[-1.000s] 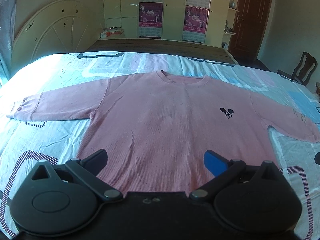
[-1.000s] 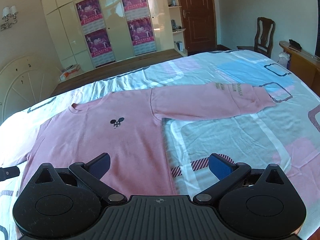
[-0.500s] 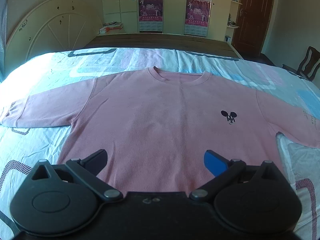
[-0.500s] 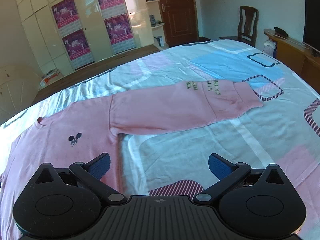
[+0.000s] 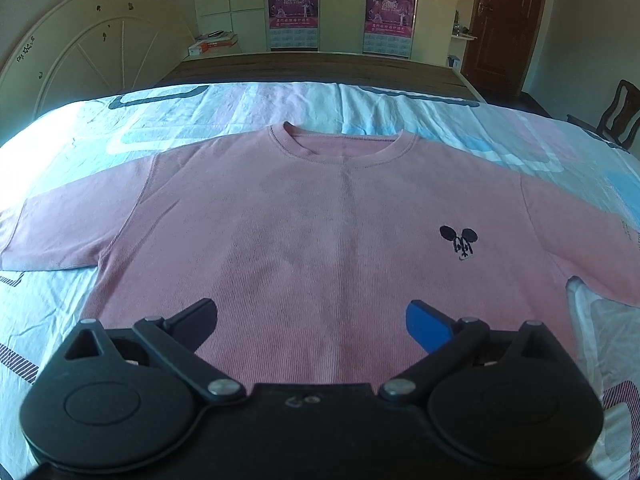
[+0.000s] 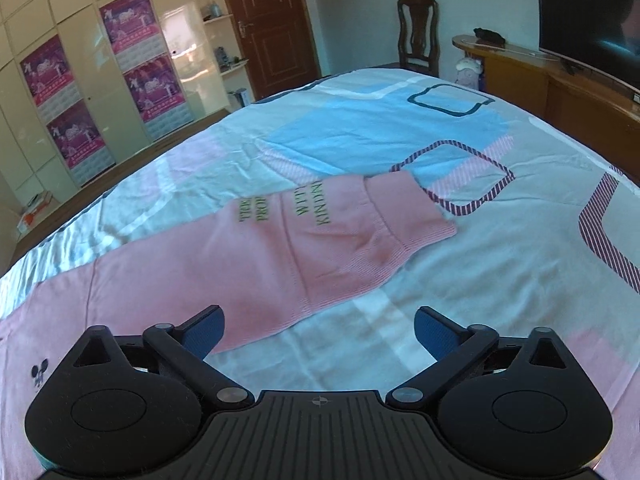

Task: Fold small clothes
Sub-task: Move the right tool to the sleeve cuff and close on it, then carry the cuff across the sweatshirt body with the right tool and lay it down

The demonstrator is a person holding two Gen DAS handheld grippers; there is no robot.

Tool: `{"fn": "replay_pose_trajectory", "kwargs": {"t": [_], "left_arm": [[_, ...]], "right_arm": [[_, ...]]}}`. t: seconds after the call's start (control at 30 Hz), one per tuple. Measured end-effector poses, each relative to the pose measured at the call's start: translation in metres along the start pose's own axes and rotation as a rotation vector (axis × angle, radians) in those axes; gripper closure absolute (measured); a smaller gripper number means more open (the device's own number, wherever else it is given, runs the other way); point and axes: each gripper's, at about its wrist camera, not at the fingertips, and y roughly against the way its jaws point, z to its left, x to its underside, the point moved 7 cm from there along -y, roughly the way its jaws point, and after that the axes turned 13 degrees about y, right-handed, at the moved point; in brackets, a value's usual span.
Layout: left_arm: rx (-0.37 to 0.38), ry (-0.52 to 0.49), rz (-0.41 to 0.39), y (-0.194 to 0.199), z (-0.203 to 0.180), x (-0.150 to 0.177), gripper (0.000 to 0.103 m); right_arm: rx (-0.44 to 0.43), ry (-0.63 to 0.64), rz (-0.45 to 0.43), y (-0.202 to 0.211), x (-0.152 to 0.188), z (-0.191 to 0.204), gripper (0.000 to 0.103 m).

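A pink long-sleeved sweatshirt (image 5: 320,232) lies flat and face up on the bed, collar at the far side, with a small black mouse logo (image 5: 458,242) on the chest. My left gripper (image 5: 312,322) is open and empty above the shirt's lower body, near the hem. In the right wrist view the shirt's right sleeve (image 6: 312,240) stretches out with green lettering and a ribbed cuff (image 6: 412,212). My right gripper (image 6: 320,330) is open and empty, just short of the sleeve's near edge.
The bed sheet (image 6: 380,120) has blue, pink and striped square patterns. A wooden TV cabinet (image 6: 560,76) and a chair (image 6: 418,28) stand beyond the bed's right side. A white headboard (image 5: 92,52) leans at the left, wardrobes (image 5: 340,4) behind.
The left gripper has shifted left and lower, centring on the shirt's body. The right gripper has swung right along the sleeve, which now fills its view up to the cuff.
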Motion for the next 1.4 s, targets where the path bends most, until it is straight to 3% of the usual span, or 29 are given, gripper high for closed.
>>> {"fn": "replay_pose_trajectory", "kwargs": {"t": [0.07, 0.3, 0.37, 0.5, 0.57, 0.67, 0.9, 1.17, 1.4], "left_arm": [[-0.010, 0.006, 0.006, -0.005, 0.000, -0.003, 0.003], [-0.032, 0.009, 0.023, -0.019, 0.006, -0.009, 0.006], [-0.026, 0.002, 0.039, -0.023, 0.007, -0.008, 0.008], [-0.013, 0.001, 0.065, -0.030, 0.007, -0.007, 0.012], [-0.010, 0.005, 0.071, -0.032, 0.007, -0.007, 0.013], [0.011, 0.008, 0.079, -0.035, 0.006, -0.008, 0.019], [0.010, -0.004, 0.070, -0.035, 0.005, -0.012, 0.024], [0.004, 0.000, 0.032, -0.031, 0.014, -0.021, 0.024], [-0.004, 0.020, 0.010, -0.032, 0.036, -0.028, 0.022]], "right_arm": [[0.010, -0.032, 0.019, -0.014, -0.004, -0.013, 0.023], [0.048, -0.139, 0.071, -0.052, -0.006, -0.045, 0.026], [0.061, -0.156, 0.076, -0.061, -0.007, -0.051, 0.043], [0.072, -0.183, 0.046, -0.070, -0.014, -0.059, 0.049], [0.075, -0.177, 0.037, -0.072, -0.018, -0.059, 0.068], [0.072, -0.173, 0.025, -0.077, -0.020, -0.059, 0.087], [0.045, -0.158, -0.040, -0.068, -0.029, -0.050, 0.093], [-0.038, 0.012, -0.130, -0.049, -0.064, 0.027, 0.094], [-0.223, 0.152, -0.167, -0.041, -0.072, 0.152, 0.094]]}}
